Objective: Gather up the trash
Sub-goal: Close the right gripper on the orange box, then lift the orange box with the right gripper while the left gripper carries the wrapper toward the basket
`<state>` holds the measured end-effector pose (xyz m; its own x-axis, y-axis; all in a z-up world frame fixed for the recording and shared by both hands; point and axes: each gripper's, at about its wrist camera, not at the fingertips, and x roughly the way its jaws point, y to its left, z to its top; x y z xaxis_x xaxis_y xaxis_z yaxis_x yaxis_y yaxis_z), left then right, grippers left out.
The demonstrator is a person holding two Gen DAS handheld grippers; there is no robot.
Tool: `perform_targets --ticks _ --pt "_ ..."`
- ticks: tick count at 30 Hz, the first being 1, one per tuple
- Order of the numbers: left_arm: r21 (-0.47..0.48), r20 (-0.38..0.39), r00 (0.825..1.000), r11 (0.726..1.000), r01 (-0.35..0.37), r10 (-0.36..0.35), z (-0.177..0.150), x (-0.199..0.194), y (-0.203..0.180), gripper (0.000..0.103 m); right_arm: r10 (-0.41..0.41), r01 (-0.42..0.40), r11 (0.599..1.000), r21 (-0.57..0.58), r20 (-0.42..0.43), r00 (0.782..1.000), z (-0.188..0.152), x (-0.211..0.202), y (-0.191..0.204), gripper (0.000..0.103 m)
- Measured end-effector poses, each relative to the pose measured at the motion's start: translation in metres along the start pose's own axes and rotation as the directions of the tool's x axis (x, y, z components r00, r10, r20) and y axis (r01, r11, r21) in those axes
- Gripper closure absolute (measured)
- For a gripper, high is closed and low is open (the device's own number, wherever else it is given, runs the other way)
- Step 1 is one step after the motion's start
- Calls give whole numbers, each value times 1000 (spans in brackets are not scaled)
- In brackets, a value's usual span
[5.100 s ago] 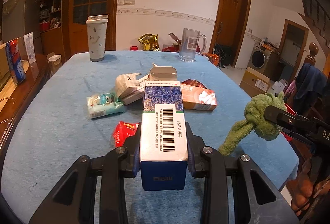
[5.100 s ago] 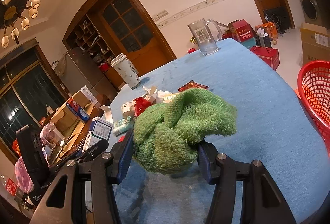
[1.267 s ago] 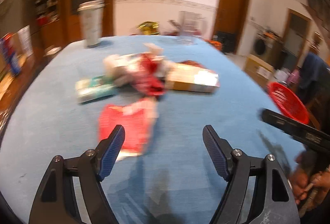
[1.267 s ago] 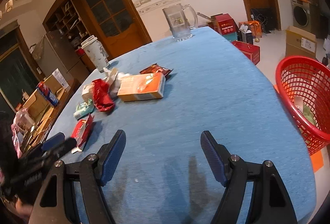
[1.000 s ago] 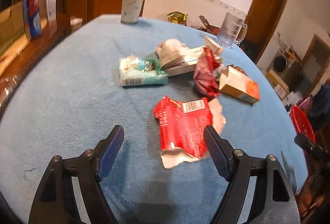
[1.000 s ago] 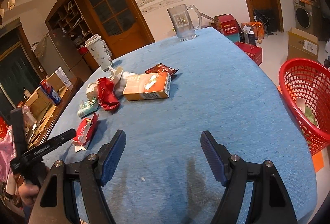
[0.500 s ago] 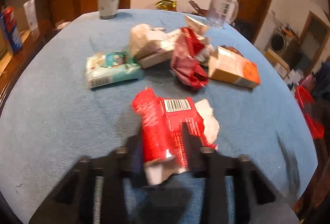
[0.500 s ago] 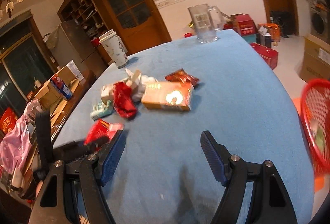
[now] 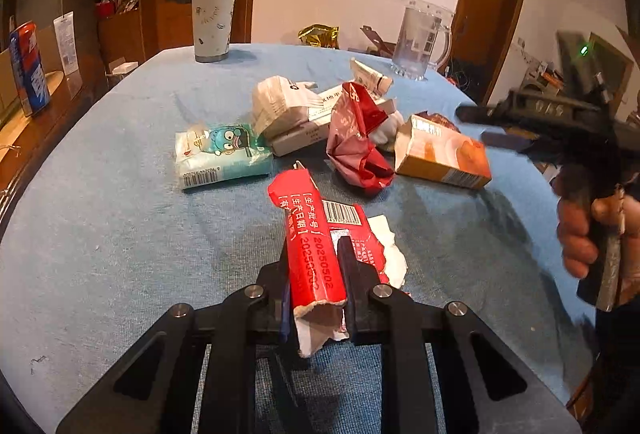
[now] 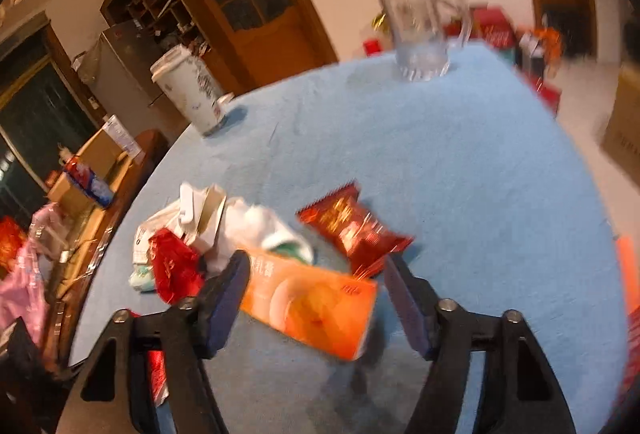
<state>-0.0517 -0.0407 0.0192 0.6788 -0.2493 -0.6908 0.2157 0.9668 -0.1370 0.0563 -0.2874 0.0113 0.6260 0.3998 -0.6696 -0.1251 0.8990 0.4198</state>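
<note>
The left claw (image 9: 314, 274) is pinching the torn red wrapper (image 9: 316, 234), which stands up between its fingers above the blue desk (image 9: 100, 234), near the rest of the litter. The right claw (image 10: 316, 298) is spread, its fingers flanking the orange box (image 10: 312, 304) lying on the desk; the blurred view suggests, without confirming, that neither pad touches the box. A red snack packet (image 10: 354, 224) lies just beyond the box.
</note>
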Motion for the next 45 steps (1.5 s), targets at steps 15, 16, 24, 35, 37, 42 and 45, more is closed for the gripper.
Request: perform_targets --ticks 15,16,24,35,37,42,45 --pt "-62 27 1000 998 11 -10 0 -6 10 84 -129 97 915 -392 -57 990 -52 15 82 33" --pt "-61 27 1000 998 12 -10 -1 -6 10 84 -149 113 907 -405 -59 987 -53 18 83 33" --pt "-39 34 999 999 10 -9 -1 -7 6 84 -177 144 901 -408 -43 983 -74 15 75 47" --pt "-5 101 994 1000 27 -27 -5 -18 0 84 -129 173 960 -221 203 971 -105 -57 74 52" --pt "-7 102 994 1000 30 -29 -5 -18 0 84 -126 172 965 -196 227 966 -109 -65 73 52" --pt "-2 127 991 999 47 -46 -6 -23 0 85 -110 151 978 -147 255 961 -122 -73 71 52" --pt "5 142 989 999 36 -36 -7 -26 -3 85 -124 163 979 -124 273 954 -128 -77 69 52"
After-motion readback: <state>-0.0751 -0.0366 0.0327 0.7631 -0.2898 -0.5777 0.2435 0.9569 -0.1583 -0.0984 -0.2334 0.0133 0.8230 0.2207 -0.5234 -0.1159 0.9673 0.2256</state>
